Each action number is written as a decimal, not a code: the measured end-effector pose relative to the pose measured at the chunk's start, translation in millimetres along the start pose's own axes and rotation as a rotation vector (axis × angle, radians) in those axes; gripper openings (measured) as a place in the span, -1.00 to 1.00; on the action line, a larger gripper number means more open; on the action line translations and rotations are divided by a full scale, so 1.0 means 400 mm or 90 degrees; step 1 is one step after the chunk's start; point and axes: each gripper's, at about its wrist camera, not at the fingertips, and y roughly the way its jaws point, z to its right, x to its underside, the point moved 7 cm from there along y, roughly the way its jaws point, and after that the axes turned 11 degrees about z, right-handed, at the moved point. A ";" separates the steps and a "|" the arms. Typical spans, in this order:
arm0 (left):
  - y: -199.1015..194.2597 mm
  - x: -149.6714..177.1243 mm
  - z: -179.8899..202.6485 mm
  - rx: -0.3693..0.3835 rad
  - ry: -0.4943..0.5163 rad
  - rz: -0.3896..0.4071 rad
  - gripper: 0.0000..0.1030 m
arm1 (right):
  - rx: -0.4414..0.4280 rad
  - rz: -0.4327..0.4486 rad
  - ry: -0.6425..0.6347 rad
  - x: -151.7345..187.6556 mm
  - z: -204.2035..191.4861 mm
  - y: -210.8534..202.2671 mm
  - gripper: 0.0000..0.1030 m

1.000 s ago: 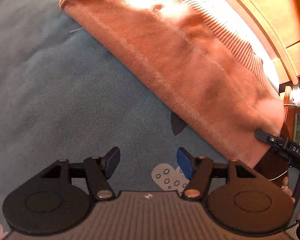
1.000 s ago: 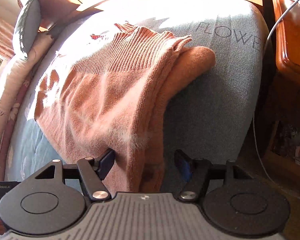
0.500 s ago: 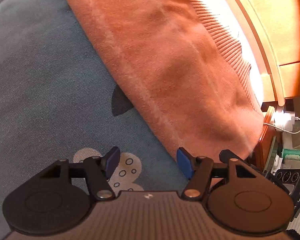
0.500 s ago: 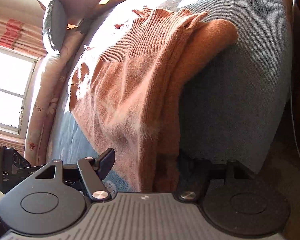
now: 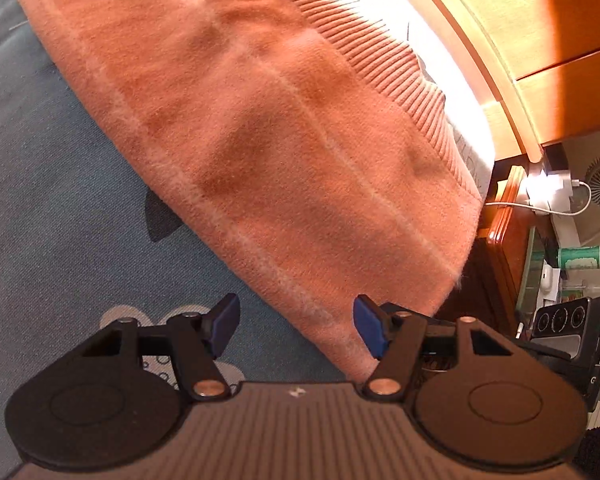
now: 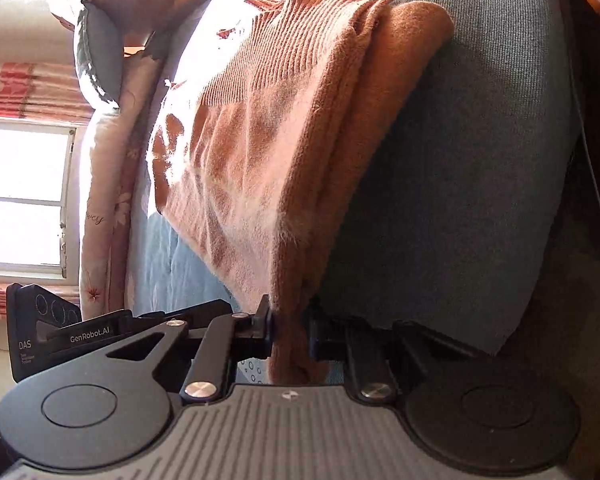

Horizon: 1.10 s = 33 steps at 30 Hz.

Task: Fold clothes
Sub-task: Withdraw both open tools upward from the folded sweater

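Orange knit, my sweater (image 5: 284, 128) lies folded on the blue bedspread (image 5: 52, 216), its near corner hanging off the bed's edge. My right gripper (image 6: 290, 330) is closing, its jaws pinching that hanging corner between them. My left gripper (image 5: 296, 326) hovers spread over the sweater's near edge, holding nothing.

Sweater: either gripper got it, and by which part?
The right gripper is closing on the orange sweater, pinching its near corner where the layers bunch. The left gripper is open, the sweater's edge between its fingers but not pinched.
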 end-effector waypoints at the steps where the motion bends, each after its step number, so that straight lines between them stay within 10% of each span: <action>1: 0.004 -0.002 0.009 -0.004 0.015 -0.002 0.23 | 0.024 -0.007 -0.003 0.004 0.018 0.012 -0.64; 12: 0.027 0.006 0.162 0.060 0.269 0.004 0.22 | 0.032 0.142 -0.017 -0.141 0.050 -0.145 0.33; 22: 0.068 0.077 0.259 0.183 0.376 -0.037 0.22 | 0.025 0.228 0.143 -0.291 0.148 -0.070 0.17; 23: 0.078 0.080 0.254 0.181 0.369 -0.051 0.22 | 0.036 0.231 0.117 -0.299 0.135 -0.076 -0.35; 25: 0.088 0.085 0.244 0.176 0.357 -0.074 0.22 | 0.063 0.237 0.058 -0.314 0.108 -0.094 -0.73; 33: 0.067 0.049 0.235 0.181 0.298 -0.102 0.29 | 0.189 0.197 -0.132 -0.322 0.088 -0.094 -0.57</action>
